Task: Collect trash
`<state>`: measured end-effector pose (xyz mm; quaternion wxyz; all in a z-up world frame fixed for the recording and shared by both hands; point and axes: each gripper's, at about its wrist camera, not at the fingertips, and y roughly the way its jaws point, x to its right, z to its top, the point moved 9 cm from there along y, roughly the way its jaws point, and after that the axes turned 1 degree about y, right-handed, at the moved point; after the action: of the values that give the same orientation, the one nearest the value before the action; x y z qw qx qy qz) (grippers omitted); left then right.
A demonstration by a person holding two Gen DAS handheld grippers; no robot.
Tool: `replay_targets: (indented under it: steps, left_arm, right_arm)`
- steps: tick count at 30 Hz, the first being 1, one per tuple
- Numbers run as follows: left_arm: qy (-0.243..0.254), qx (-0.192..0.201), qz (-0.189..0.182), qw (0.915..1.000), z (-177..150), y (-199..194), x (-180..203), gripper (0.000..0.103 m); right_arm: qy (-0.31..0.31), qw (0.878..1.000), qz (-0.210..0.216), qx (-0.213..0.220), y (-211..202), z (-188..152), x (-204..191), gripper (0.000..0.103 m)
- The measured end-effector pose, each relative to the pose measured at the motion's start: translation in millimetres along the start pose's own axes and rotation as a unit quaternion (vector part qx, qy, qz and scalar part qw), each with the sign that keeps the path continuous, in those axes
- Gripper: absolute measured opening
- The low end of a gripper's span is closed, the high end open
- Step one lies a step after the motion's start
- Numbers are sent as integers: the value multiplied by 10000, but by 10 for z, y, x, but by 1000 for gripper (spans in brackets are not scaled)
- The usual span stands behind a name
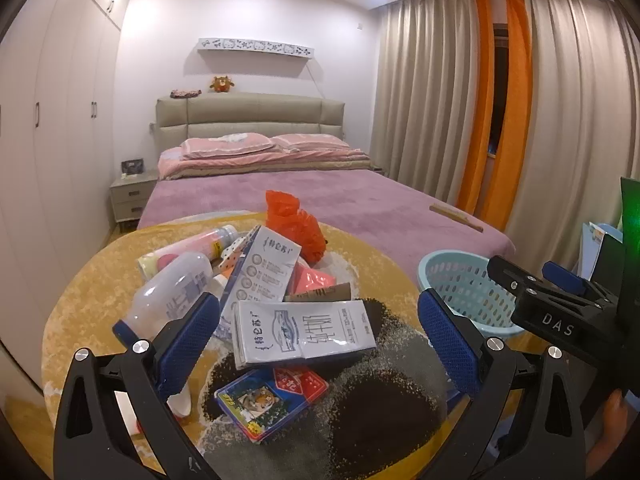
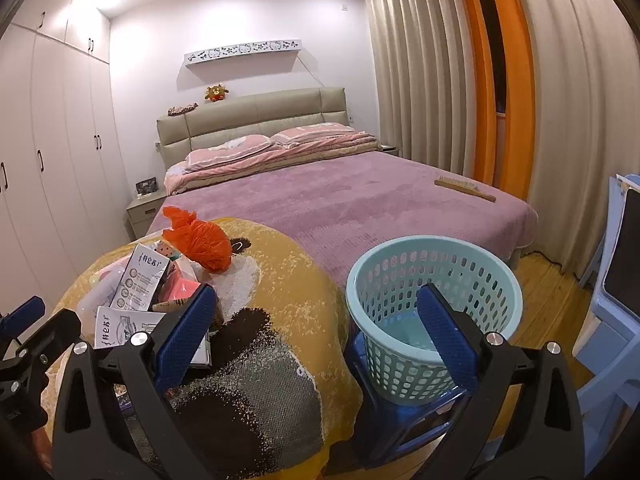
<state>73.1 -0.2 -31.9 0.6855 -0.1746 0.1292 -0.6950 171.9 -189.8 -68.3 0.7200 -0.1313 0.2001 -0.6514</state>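
A heap of trash lies on a round table with a yellow and black cloth [image 1: 100,280]: two white milk cartons [image 1: 304,336], a clear plastic bottle [image 1: 172,292], a pink bottle [image 1: 192,244], a crumpled orange bag [image 1: 296,228] and a blue card box [image 1: 272,400]. My left gripper [image 1: 320,336] is open above the heap, its jaws on either side of the flat carton, empty. My right gripper [image 2: 316,328] is open and empty over the table's right edge, next to a light blue basket [image 2: 436,264]. The basket [image 1: 448,272] holds nothing that shows.
The basket stands on a dark blue stool [image 2: 384,412]. A bed with a purple cover [image 2: 360,200] lies behind, with a wooden brush [image 2: 464,189] on it. A light blue chair [image 2: 612,320] is at the right. White wardrobes [image 2: 48,160] line the left wall.
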Motion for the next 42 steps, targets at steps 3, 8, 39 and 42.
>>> replay_targets:
  steps: [3, 8, 39, 42]
  left_arm:
    - [-2, -13, -2, 10000, -4, 3, 2, 95]
    - [-17, -33, -11, 10000, -16, 11, -14, 95]
    - [-68, -90, -53, 9999, -49, 50, -62, 95]
    - [-51, -115, -61, 9999, -56, 58, -53, 95]
  right_arm:
    - [33, 10000, -4, -3, 6, -7, 22, 95]
    - [42, 10000, -17, 9, 7, -14, 39, 95]
    - [20, 10000, 47, 14, -15, -17, 16, 95]
    - [29, 10000, 74, 19, -18, -13, 18, 95]
